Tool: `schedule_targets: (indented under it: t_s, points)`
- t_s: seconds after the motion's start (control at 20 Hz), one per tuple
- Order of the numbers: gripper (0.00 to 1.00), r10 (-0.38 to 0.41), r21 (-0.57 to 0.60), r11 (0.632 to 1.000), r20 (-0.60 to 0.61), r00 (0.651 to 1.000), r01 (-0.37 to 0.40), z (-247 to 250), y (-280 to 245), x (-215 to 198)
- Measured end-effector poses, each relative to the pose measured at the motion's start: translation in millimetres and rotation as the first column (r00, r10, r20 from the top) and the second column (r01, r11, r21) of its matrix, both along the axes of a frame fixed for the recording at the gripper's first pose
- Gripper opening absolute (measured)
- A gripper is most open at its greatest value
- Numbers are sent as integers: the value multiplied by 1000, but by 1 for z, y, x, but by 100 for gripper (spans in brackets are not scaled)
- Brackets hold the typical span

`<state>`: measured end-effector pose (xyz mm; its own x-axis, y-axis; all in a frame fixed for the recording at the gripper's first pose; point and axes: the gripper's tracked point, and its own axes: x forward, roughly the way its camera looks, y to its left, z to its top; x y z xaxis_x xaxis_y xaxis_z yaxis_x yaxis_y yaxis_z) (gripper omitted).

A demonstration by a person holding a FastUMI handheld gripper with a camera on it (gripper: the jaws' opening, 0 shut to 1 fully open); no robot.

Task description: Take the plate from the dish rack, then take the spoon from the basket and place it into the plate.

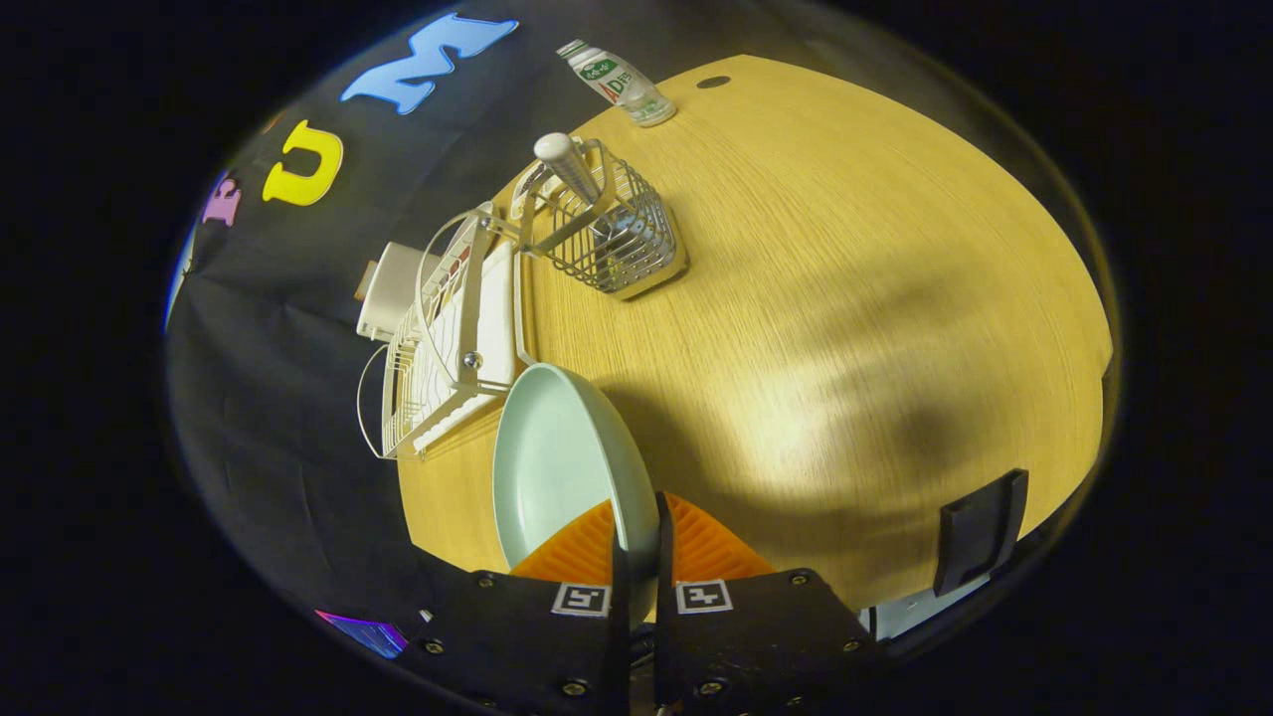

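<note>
Plate [557, 467], pale green, is clamped by its rim between the two fingers [585, 552], which press on it from either side, so the gripper [639, 557] holds it on edge. Its hollow face turns left, toward the dish rack, and its long axis runs from the fingers up and slightly left, away from them. It hangs over the near part of the wooden desk [845, 328], its far rim close beside the near end of the rack.

Furthest left, a small white box [390, 288] sits against the black cloth wall behind the rack. Next comes the white wire dish rack [448, 338], stretching away from the fingers along the desk's left side. Just beyond its far end stands a wire basket [612, 234]. A spoon [567, 164] rests in it, its pale handle sticking up and leaning left. Further right and well beyond the basket, a plastic bottle [617, 82] stands near the desk's far edge.
</note>
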<state>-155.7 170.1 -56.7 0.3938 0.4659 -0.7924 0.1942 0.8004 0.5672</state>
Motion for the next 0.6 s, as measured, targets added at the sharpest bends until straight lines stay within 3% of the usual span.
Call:
schedule_targets:
  t_s: [0.4,0.6]
  points:
    - [10,-31,47,998,-42,999,33,-18,11,5]
    - [18,-8,39,999,20,1000,7,-7,15,12]
